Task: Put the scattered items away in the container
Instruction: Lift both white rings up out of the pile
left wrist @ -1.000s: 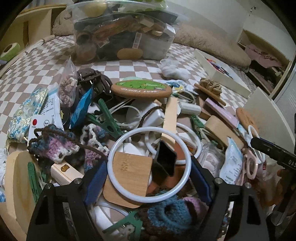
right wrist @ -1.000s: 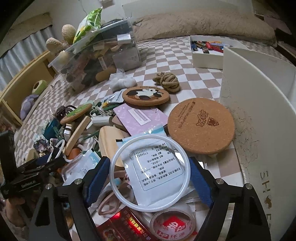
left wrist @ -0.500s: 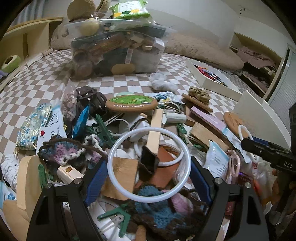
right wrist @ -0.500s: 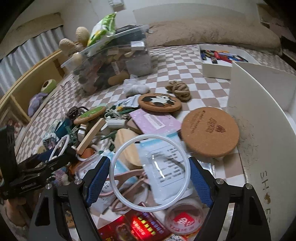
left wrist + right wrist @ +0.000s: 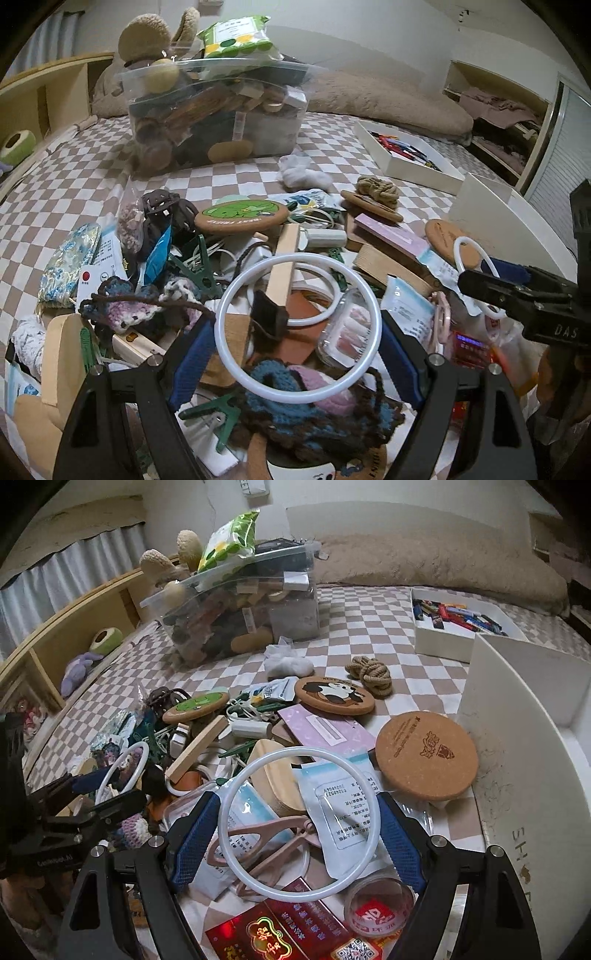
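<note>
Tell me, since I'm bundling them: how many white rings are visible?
3: left ring in the left gripper, right ring in the right gripper, loose ring behind the left one. Others possibly buried.

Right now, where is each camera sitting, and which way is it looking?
Left wrist: on the left claw, looking down its fingers at the pile and the bin behind; its claw grips a white ring, and the right claw shows at the right.
Right wrist: on the right claw, gripping another ring, facing the cork coaster; the left claw shows at the left.
Shared: bin, rope knot, green coaster.
</note>
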`<state>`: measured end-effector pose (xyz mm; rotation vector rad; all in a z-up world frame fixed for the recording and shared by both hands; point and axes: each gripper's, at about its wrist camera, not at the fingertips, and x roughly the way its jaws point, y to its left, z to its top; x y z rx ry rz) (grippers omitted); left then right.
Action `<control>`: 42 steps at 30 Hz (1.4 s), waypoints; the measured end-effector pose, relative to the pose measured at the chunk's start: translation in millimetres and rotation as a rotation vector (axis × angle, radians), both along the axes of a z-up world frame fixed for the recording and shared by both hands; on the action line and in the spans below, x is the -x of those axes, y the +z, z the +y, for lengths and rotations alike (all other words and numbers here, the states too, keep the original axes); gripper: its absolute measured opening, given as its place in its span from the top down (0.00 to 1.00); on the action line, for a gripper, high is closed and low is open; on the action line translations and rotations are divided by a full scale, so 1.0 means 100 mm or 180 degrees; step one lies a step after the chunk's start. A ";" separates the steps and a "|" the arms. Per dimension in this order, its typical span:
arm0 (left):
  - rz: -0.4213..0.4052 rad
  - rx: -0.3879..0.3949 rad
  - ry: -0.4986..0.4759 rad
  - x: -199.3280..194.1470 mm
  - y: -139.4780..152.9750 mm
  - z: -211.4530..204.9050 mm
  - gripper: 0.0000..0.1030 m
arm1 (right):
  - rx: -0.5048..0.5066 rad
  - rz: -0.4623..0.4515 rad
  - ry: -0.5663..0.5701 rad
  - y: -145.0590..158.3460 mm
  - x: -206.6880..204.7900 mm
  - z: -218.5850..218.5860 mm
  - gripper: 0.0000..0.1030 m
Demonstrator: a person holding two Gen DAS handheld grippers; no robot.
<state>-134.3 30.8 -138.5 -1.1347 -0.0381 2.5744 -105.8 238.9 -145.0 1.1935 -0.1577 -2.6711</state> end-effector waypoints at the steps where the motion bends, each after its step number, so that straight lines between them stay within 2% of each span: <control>1: 0.0006 0.0005 -0.0003 -0.01 0.01 0.01 0.18 | -0.0004 0.0011 0.0002 0.01 -0.01 0.00 0.18; 15: 0.0132 0.0052 0.0013 -0.21 0.10 0.14 0.18 | -0.0034 0.0071 0.0021 0.07 -0.22 -0.01 0.18; 30: 0.0216 0.0024 0.0012 -0.51 0.19 0.28 0.18 | 0.0127 0.0072 -0.0060 0.11 -0.47 0.09 0.18; 42: 0.0432 -0.0052 -0.0055 -0.56 0.58 0.44 0.18 | 0.0109 0.0441 -0.0057 0.58 -0.60 0.24 0.18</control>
